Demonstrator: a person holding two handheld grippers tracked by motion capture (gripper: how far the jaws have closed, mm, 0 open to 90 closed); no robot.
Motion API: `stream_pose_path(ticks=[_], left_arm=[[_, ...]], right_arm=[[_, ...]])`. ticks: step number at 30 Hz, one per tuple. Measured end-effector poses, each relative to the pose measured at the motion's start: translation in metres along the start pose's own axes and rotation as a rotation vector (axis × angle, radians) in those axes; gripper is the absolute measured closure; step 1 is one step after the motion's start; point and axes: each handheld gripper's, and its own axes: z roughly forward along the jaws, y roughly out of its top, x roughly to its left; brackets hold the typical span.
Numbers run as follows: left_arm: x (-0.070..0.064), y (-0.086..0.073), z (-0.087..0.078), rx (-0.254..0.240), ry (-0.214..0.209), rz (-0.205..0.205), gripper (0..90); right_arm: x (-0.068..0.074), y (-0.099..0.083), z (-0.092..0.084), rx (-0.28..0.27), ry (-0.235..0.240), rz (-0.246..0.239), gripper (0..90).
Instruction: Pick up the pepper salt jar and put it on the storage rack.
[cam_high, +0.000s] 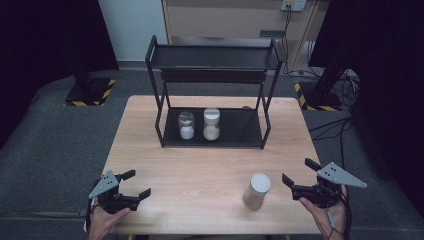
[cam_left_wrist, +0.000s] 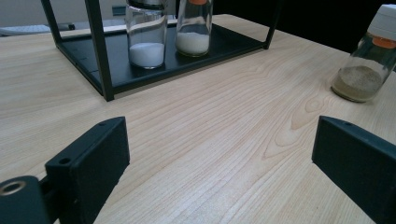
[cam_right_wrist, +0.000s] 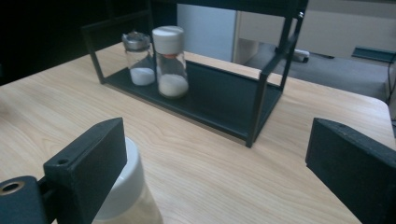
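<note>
Your right tool's left jaw hides part of the white-capped jar (cam_right_wrist: 123, 196), whose lower body the frame's bottom edge cuts off.

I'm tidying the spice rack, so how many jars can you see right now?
3. A metal-capped jar and a white-capped jar stand side by side on the rack's bottom shelf. A third jar, holding brownish powder, stands on the table near the right gripper.

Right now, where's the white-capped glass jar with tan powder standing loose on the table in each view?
High view: white-capped glass jar with tan powder stands at lower centre-right, just left of the right gripper.
Left gripper view: far right edge, upper part.
Right gripper view: bottom left, partly behind the left jaw.
Shared landmark: black metal shelf rack.
</note>
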Motion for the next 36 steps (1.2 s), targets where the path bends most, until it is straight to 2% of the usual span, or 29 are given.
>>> stream_pose_path(ticks=[12,21,31,36], left_arm=[[0.000,0.000,0.000,0.002,-0.002,-0.002,3.0],[0.000,0.000,0.000,0.002,-0.002,-0.002,3.0],[0.000,0.000,0.000,0.003,-0.001,0.000,3.1],[0.000,0.000,0.001,0.003,-0.002,-0.001,3.1]], right_arm=[[0.010,0.019,0.003,0.007,0.086,-0.013,5.3],[0.021,0.026,0.012,0.021,0.145,-0.051,5.8],[0.025,0.014,0.029,0.068,0.193,-0.036,7.4],[0.027,0.005,0.040,0.100,0.197,-0.025,9.1]])
